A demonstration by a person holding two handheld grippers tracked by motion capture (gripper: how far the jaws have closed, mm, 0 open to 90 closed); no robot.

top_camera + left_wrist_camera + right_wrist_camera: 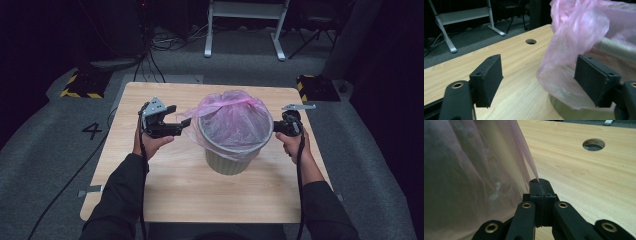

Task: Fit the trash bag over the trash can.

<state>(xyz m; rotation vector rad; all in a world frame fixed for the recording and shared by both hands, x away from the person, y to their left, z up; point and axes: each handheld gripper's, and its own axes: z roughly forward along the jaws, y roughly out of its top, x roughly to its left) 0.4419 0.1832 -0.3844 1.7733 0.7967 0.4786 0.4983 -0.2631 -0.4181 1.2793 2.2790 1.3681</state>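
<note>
Table (165,195): 1 bin (231,162), 1 pink bag (230,117), 2 grippers.

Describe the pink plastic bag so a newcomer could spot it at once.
Start at the light wooden table; near its middle stands a pale round waste bin. The thin, see-through pink plastic bag lines it, folded over the rim. It is the only pink, crinkled thing there, with the right gripper pinching its edge.

A recording lab: grey carpet (45,145) with a taped number (92,130), hazard-striped stand bases (80,85), floor cables (165,42)
</note>
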